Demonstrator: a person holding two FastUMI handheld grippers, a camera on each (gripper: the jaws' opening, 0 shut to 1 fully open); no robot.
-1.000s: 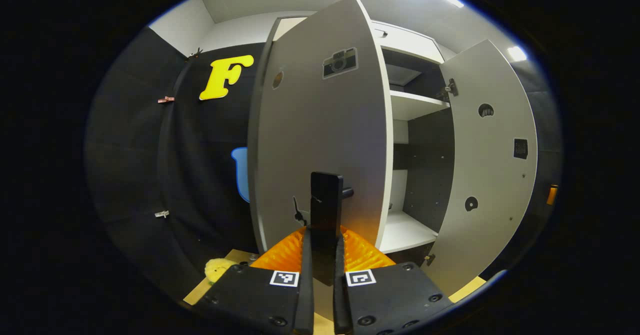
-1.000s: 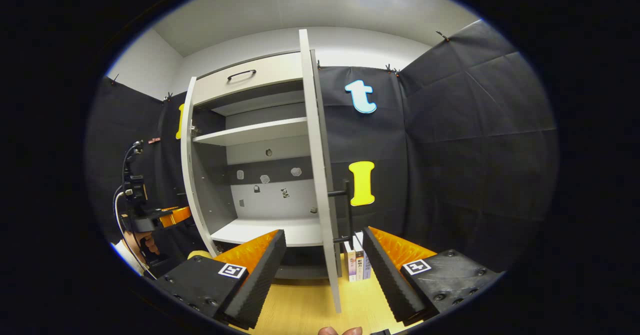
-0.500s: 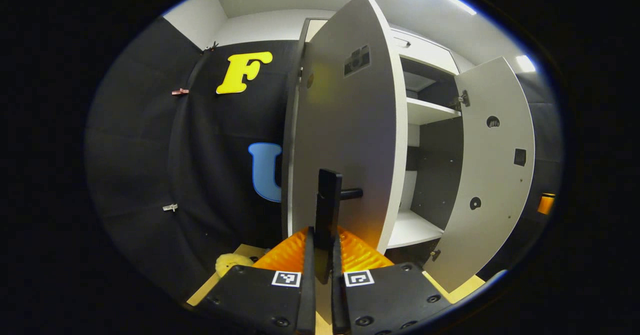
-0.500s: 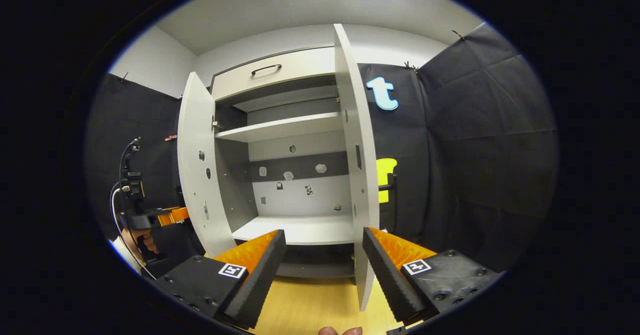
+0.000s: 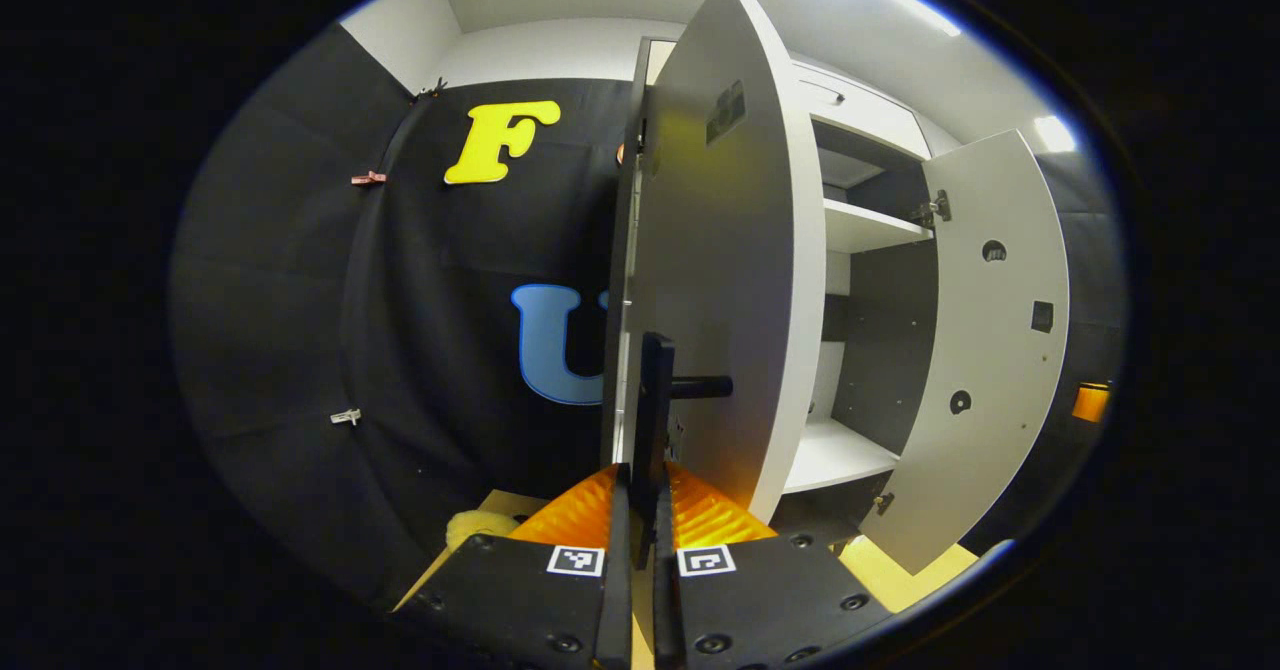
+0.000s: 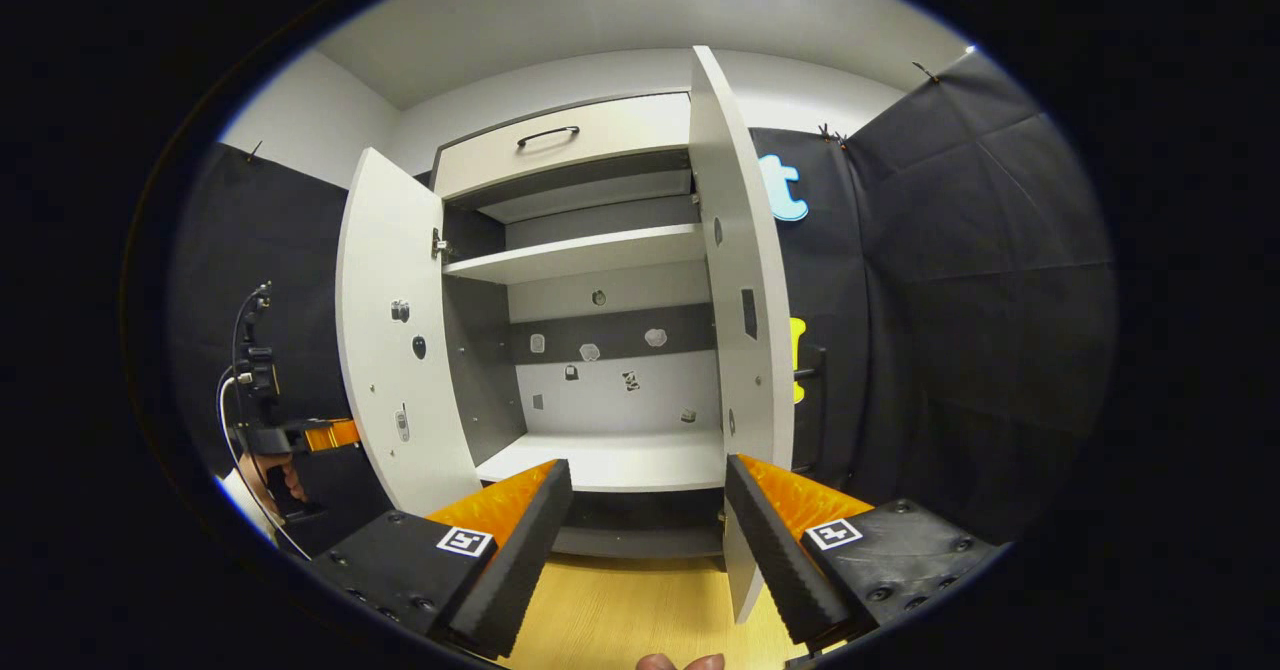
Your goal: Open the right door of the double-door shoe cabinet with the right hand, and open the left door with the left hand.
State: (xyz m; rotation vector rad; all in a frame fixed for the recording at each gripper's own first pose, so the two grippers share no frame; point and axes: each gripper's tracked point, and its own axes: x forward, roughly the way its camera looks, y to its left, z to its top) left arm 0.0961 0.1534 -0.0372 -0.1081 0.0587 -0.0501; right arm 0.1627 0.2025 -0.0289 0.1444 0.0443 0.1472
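We have the left gripper (image 5: 640, 510) clamped on the black vertical bar handle (image 5: 653, 400) of the pale grey left cabinet door (image 5: 720, 280), handle straight ahead between the fingers, long axis upright. That door stands swung well out, edge-on to us, hinge side away and to our left. The right gripper (image 6: 645, 510) hangs wide apart, holding nothing, in front of the open grey shoe cabinet (image 6: 600, 350); the pale grey right cabinet door (image 6: 745, 280) stands just ahead of its right finger, also swung out. Left hand is the one on the work. We judge the next move is letting go of the handle: both doors look open.
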